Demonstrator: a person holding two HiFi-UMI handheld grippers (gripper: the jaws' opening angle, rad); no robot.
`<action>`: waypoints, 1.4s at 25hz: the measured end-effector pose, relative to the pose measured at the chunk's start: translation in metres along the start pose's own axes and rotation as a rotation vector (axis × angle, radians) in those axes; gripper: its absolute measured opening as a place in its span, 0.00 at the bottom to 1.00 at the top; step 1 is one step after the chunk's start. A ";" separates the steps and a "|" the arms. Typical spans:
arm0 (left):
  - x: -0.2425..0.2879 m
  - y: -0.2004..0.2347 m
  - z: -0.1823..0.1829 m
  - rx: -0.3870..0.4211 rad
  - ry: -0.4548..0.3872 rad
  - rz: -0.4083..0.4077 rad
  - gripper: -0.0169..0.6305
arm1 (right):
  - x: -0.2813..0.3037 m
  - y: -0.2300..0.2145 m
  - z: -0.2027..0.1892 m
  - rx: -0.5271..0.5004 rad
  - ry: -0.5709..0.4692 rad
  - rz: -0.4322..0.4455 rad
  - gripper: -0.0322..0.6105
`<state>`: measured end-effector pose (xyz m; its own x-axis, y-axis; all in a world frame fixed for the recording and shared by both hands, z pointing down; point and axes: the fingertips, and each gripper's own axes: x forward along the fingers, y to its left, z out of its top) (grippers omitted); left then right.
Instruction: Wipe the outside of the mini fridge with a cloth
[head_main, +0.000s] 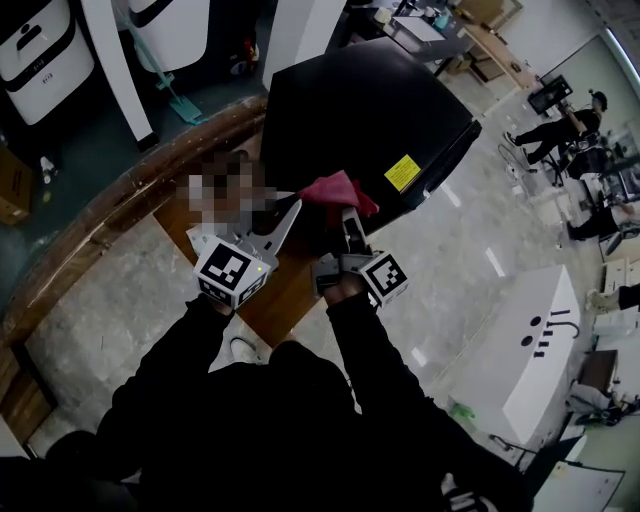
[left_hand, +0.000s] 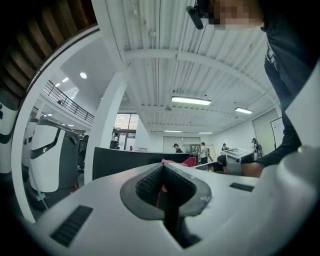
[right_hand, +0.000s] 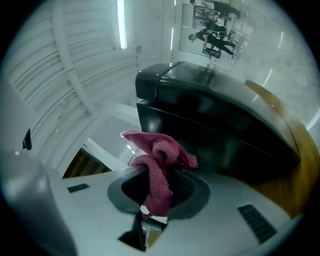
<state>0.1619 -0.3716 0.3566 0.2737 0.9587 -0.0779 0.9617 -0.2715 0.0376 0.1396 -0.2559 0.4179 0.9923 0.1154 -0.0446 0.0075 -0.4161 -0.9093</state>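
The right tongs (right_hand: 159, 195) were clamped on the pink cloth (right_hand: 160, 150). The left tongs (left_hand: 163, 190) seemed closed on its edge, just before the black mini fridge (head_main: 370, 110) on the desk (head_main: 285, 295). The cloth looked soft and light, best gripped bunched. The fridge's yellow label (head_main: 400, 172) was unreadable.

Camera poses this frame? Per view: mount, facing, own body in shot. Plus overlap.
Head view: on the person's head, looking steeply down at the mini fridge; shows both sleeves, left gripper and right gripper.
Left gripper view: on the left gripper, facing across the fridge into the room and up to the ceiling; shows its fingers and a sleeve.
Right gripper view: on the right gripper, facing the fridge; shows its fingers clamping the cloth.
Shared: all three see the fridge and cloth.
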 end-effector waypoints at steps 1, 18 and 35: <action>0.004 -0.002 0.000 -0.001 -0.001 -0.007 0.04 | 0.001 -0.001 0.009 0.004 -0.013 -0.004 0.18; 0.069 -0.005 -0.128 -0.045 0.241 -0.014 0.04 | 0.015 -0.147 -0.018 0.321 0.028 -0.116 0.17; 0.085 0.007 -0.358 -0.281 0.621 0.043 0.04 | 0.003 -0.355 -0.106 0.456 0.174 -0.453 0.17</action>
<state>0.1864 -0.2617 0.7072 0.1710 0.8414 0.5127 0.8868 -0.3582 0.2920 0.1532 -0.2035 0.7847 0.9091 0.0258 0.4157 0.4133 0.0673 -0.9081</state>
